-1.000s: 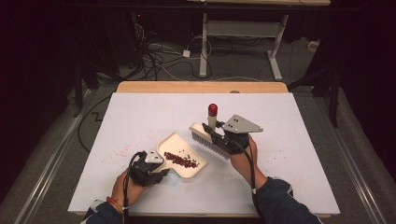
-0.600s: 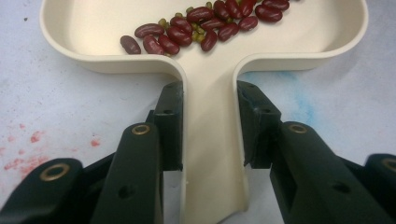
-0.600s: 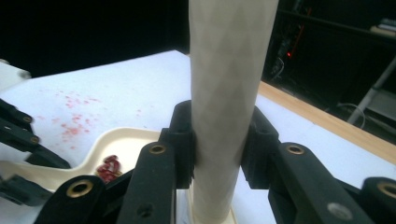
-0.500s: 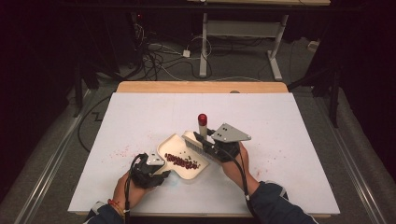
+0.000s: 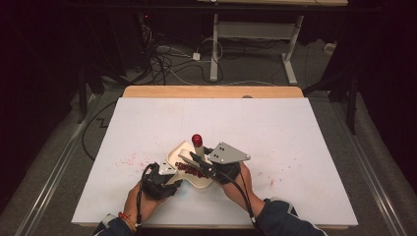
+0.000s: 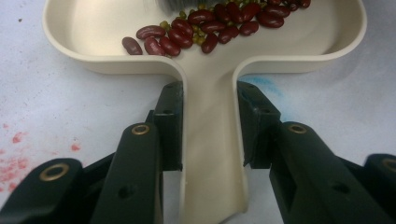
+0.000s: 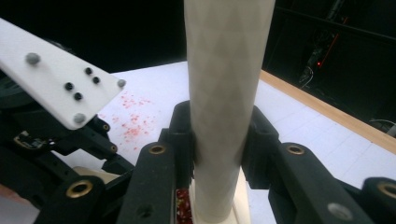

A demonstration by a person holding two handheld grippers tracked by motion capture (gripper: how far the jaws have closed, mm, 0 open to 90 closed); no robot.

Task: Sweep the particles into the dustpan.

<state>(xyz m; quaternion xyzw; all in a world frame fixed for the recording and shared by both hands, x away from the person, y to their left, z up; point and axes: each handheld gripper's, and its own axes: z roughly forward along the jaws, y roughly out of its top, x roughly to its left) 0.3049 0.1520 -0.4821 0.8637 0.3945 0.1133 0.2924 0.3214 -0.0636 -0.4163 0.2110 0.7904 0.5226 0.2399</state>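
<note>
The left claw [image 6: 210,126] squeezes the smooth flat handle of a cream plastic dustpan [image 6: 84,42] lying on the white desk [image 5: 295,128]. Shiny red beans [image 6: 196,28] sit in the dustpan. The right claw [image 7: 219,140] squeezes a brush [image 7: 224,93] by its round, bumpy cream handle.

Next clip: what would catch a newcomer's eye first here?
Near the front edge of the white table, a cream dustpan holds dark red beans, its handle clamped by the left hand-held gripper. The right hand-held gripper grips a brush with a red-tipped handle over the pan. Faint red stains mark the table to the pan's left.
</note>
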